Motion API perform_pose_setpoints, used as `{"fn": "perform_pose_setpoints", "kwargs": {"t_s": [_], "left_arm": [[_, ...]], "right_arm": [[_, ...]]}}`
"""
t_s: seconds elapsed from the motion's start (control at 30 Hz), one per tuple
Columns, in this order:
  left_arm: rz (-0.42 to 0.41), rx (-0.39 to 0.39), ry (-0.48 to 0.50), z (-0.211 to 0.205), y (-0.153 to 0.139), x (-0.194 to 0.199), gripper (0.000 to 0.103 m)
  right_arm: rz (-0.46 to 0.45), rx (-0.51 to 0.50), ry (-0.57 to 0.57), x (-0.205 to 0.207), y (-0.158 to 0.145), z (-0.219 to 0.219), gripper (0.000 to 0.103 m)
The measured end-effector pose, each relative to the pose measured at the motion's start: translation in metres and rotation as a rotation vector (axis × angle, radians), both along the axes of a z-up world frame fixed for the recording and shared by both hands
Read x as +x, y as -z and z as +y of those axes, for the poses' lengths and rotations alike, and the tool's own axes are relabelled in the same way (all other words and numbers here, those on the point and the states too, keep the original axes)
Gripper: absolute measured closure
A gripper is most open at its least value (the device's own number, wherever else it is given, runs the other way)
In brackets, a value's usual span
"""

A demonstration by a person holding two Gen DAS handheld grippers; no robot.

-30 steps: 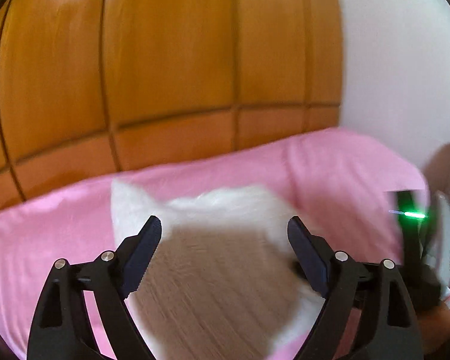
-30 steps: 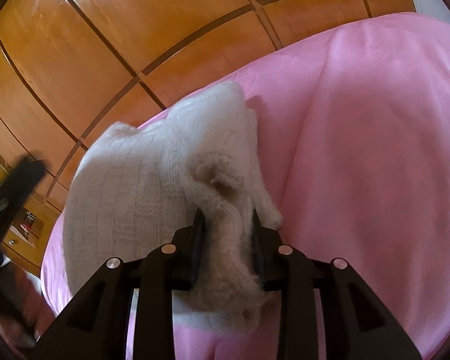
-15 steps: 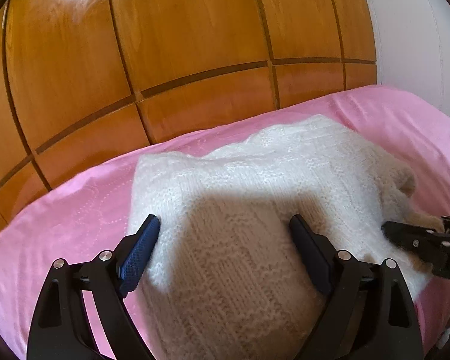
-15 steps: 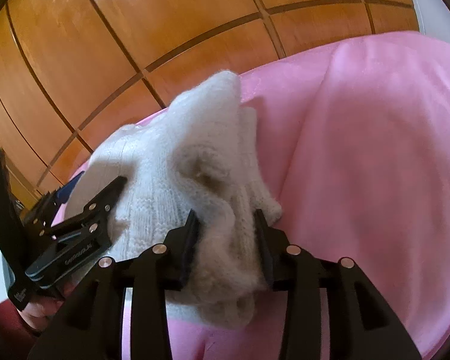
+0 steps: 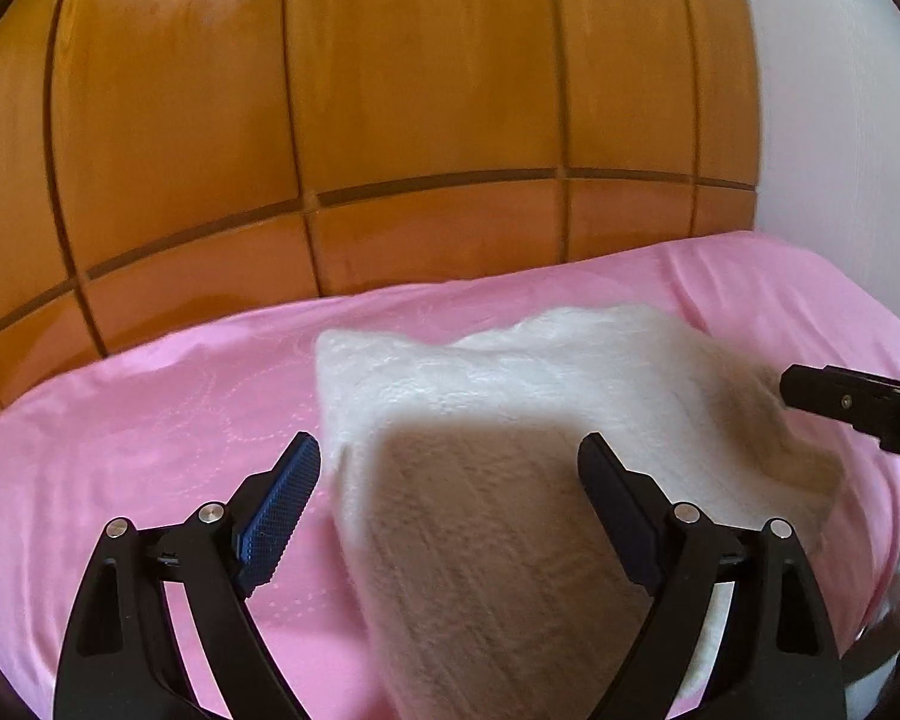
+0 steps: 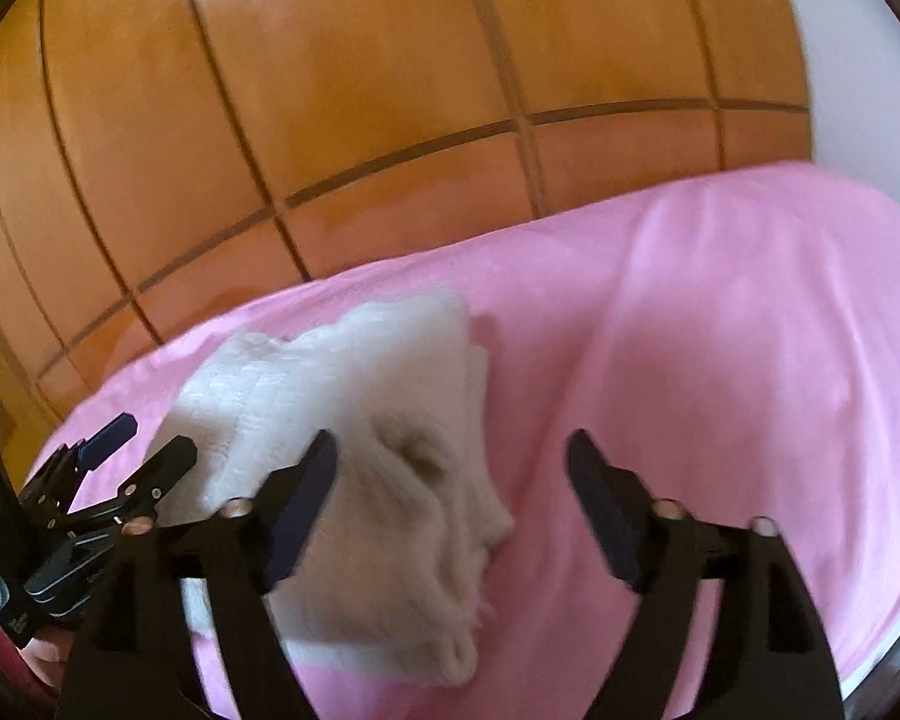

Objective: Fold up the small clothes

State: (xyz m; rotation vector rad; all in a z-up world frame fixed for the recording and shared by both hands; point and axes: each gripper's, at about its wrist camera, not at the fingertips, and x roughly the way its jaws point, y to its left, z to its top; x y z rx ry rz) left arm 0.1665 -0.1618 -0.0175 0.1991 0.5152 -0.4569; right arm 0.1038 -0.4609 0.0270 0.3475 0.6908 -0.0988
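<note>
Left tool: jaws wide a second ago, wide now, nothing between the pads. I have it tipped down over the near left part of the knit. Its left pad is over bare sheet, its right pad over the wool. Against the earlier frames it has dropped a little closer to the garment, and its shadow covers the near end of the knit. No contact that I can make out.

Knit: small white woolly garment, lying on the pink sheet of the bed, roughly mid-bed, folded into a thick bundle with layers showing along its right edge. Wood panelling behind, white wall far right.

Right tool: this is the change. A second ago its pads were pinched on the near right edge of the knit; half a second ago they still held it. Now the jaws are opening, nearly full wide, and the wool has dropped out. The knit sits below and left of the gap, partly behind the left pad, and bare sheet shows under the rest. The tool has lifted clear, tipped down, frame blurred.

My read: that fold is laid and released. Both tools empty. Next I would judge whether the bundle needs another fold or a pat flat; the right edge looks lumpy and could spring open.
</note>
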Motion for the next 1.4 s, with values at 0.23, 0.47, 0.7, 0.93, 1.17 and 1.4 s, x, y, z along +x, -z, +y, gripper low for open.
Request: {"fn": "perform_pose_setpoints", "kwargs": {"t_s": [0.23, 0.47, 0.7, 0.93, 1.17, 1.4], "left_arm": [[0.146, 0.015, 0.028, -0.006, 0.024, 0.022, 0.010], [0.201, -0.086, 0.016, 0.002, 0.038, 0.024, 0.010], [0.290, -0.186, 0.024, 0.012, 0.044, 0.028, 0.010], [0.314, -0.218, 0.017, 0.016, 0.046, 0.025, 0.010], [0.372, -0.272, 0.009, 0.024, 0.050, 0.023, 0.010], [0.524, -0.424, 0.011, 0.045, 0.057, 0.023, 0.004]], "right_arm": [[0.212, -0.147, 0.043, 0.057, 0.042, 0.008, 0.002], [0.174, -0.036, 0.064, 0.052, 0.071, -0.008, 0.002], [0.143, -0.021, 0.063, 0.041, 0.071, -0.009, 0.002], [0.134, -0.012, 0.072, 0.038, 0.069, -0.003, 0.002], [0.136, 0.009, 0.074, 0.028, 0.069, -0.001, 0.002], [0.161, 0.132, -0.024, 0.021, 0.067, -0.013, 0.002]]}}
